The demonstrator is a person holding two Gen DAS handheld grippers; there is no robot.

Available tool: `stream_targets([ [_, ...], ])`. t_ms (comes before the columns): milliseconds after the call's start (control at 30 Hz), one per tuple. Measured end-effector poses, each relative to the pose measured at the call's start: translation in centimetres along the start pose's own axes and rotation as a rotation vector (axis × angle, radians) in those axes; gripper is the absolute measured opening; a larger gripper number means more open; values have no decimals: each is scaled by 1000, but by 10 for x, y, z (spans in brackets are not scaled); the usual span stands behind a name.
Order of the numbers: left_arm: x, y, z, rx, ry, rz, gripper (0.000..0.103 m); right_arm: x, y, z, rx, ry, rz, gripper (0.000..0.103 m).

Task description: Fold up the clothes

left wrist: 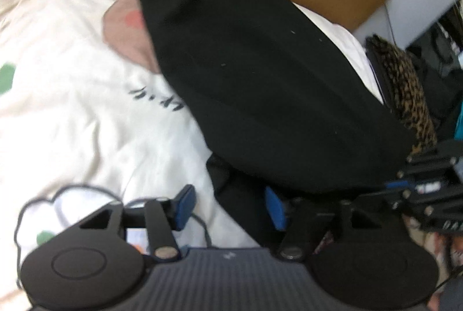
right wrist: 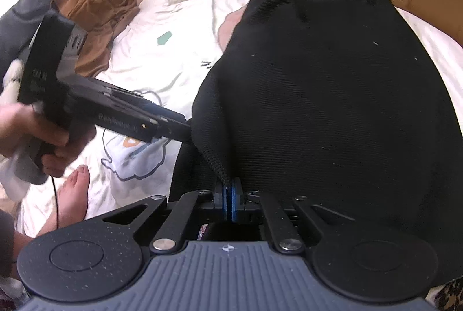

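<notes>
Black garment [right wrist: 332, 97] lies bunched on the white patterned bedsheet [left wrist: 72, 114], with a brown garment [right wrist: 98, 21] well apart at the sheet's far edge. Right gripper [right wrist: 231, 201] is clamped tight on a ribbed edge of the black garment. Left gripper [left wrist: 228, 204], gripped by a hand [right wrist: 37, 137], stands with jaws apart beside the garment's near edge, pressing on nothing.

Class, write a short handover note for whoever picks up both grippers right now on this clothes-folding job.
Right gripper: shut on a corded edge of the black garment.
Left gripper: open, pads not pressing; its right finger sits at the garment's near edge.
The black garment lies on the patterned white bedsheet. A brown garment lies crumpled further off.
Done: one edge gripped.
Left: probably grip with the left too, finish folding the black garment, then the brown one.
</notes>
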State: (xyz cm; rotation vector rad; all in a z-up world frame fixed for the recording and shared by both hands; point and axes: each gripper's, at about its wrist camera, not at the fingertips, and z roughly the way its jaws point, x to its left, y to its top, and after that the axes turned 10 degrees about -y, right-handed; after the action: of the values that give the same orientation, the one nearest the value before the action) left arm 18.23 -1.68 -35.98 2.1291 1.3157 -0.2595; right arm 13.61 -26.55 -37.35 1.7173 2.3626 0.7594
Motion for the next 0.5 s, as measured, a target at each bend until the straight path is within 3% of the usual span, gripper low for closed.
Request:
stream_targets([
  [100, -10, 3, 10, 2, 17, 49, 70, -5, 0, -1, -1, 4, 19, 1],
  [400, -23, 14, 25, -40, 88, 150, 70, -9, -3, -2, -3, 10, 30, 1],
  [500, -21, 17, 25, -55, 89, 170, 65, -10, -4, -1, 0, 10, 32, 1],
])
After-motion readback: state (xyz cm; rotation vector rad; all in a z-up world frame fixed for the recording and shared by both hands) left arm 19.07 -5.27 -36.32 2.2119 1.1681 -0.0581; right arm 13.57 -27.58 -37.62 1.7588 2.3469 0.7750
